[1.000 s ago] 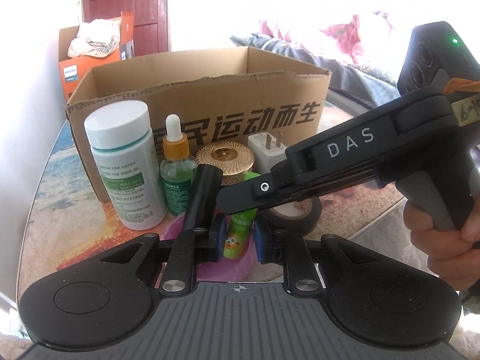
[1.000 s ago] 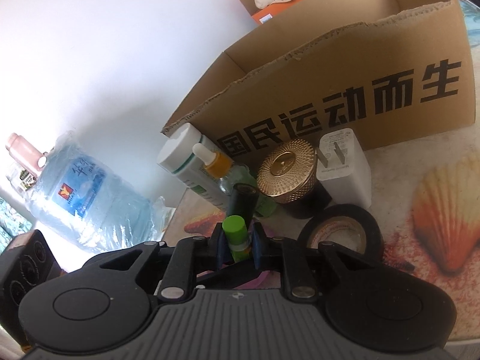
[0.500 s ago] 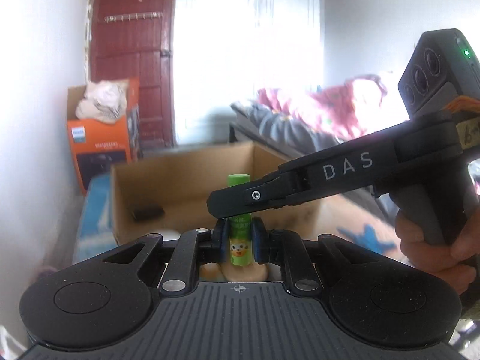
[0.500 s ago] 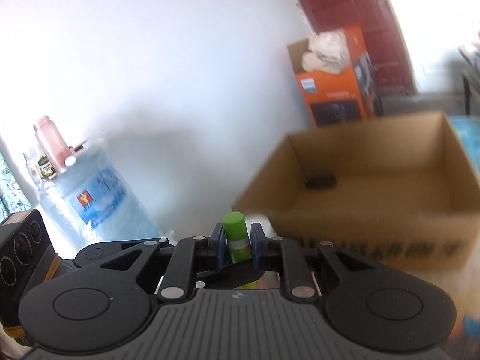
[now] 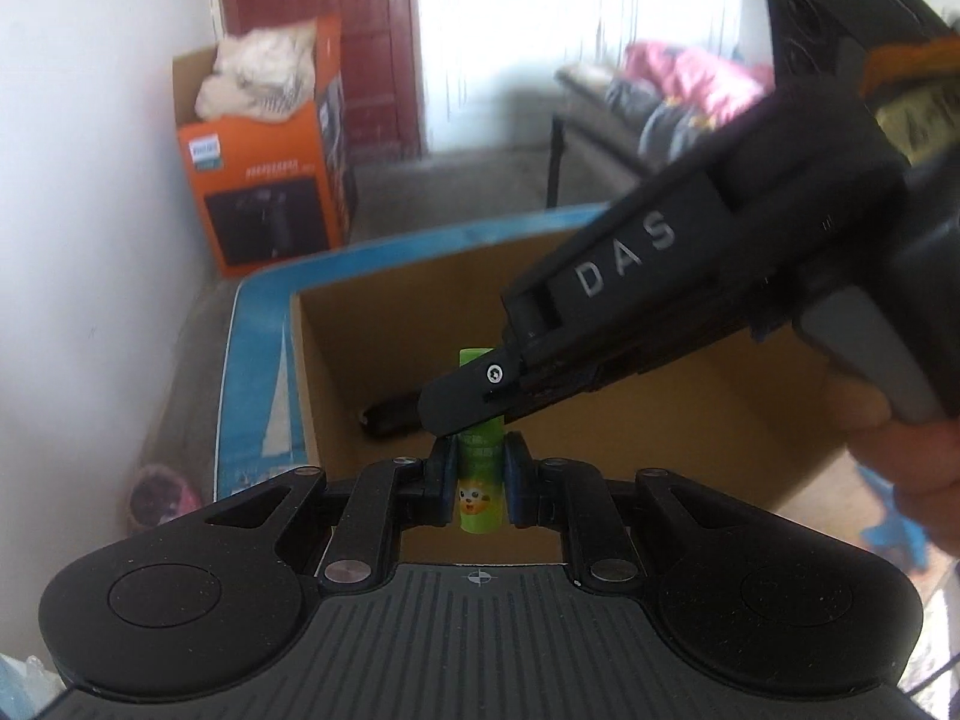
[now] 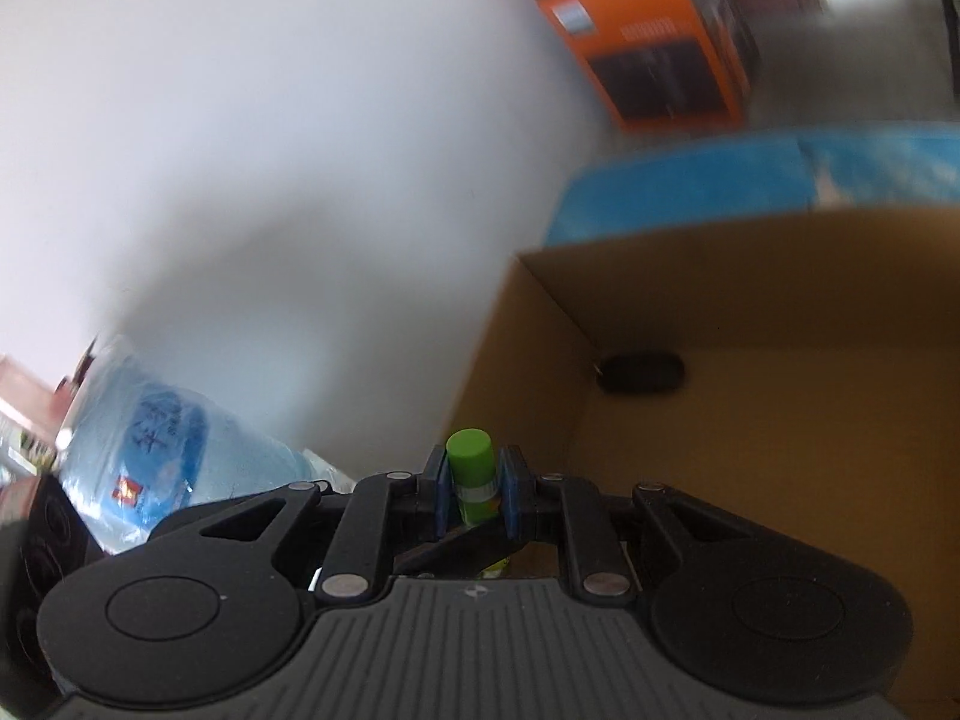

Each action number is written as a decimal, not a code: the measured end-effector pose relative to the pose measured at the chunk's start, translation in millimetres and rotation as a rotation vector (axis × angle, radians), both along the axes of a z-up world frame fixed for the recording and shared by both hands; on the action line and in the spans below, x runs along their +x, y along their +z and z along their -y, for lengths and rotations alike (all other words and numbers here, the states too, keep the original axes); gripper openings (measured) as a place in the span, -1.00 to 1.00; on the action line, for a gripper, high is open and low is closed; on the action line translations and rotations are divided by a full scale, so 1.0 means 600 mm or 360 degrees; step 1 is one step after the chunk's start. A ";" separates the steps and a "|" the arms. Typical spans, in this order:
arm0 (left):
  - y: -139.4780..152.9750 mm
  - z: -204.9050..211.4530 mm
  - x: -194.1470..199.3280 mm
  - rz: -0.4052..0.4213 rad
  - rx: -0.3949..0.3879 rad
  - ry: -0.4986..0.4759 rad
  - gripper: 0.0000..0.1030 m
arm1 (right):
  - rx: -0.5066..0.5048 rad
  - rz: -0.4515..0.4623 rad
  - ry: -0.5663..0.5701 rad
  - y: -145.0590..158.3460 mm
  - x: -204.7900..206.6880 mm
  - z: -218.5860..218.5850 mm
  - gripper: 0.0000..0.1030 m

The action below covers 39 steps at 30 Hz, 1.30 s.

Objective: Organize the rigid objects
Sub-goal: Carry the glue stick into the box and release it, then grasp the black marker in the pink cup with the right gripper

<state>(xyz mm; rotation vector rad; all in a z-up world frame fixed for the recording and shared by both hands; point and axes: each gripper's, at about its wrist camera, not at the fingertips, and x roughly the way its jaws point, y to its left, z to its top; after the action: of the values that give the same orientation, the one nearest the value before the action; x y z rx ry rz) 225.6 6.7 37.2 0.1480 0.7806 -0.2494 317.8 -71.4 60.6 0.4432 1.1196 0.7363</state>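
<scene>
Both pairs of my fingers pinch the same small green cylindrical plastic tube (image 5: 479, 483): the left gripper (image 5: 478, 480) clamps its lower body, where a little cartoon face is printed, and the right gripper (image 6: 472, 489) clamps it just under the green cap. I hold the tube upright over the open brown cardboard box (image 5: 312, 384), above its near edge. Inside the box, a dark oblong object (image 6: 641, 373) lies on the floor against the far left corner; what it is, I cannot tell. Behind it, an orange printed carton (image 5: 264, 180) stands on the floor with crumpled white cloth (image 5: 258, 81) heaped in its open top. A large blue water bottle (image 6: 162, 450) sits low by the white wall.
</scene>
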 end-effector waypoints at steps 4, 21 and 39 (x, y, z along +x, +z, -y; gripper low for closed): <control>-0.026 -0.011 0.030 -0.0121 0.0069 0.0039 -0.70 | -0.0060 -0.0164 0.0042 -0.052 0.050 -0.020 -0.65; 0.023 -0.032 -0.032 0.0104 -0.0029 0.0034 -0.50 | -0.0106 -0.0028 -0.0030 -0.045 0.080 -0.040 0.06; 0.003 -0.054 -0.254 0.0111 -0.0400 -0.0143 -0.11 | 0.0330 0.0313 -0.0412 0.028 -0.340 0.198 0.06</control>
<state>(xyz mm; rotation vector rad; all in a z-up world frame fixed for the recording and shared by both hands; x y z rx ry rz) 73.2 39.1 38.7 -0.0454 0.6677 -0.4226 113.5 -190.4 77.7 0.6631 0.7867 0.6542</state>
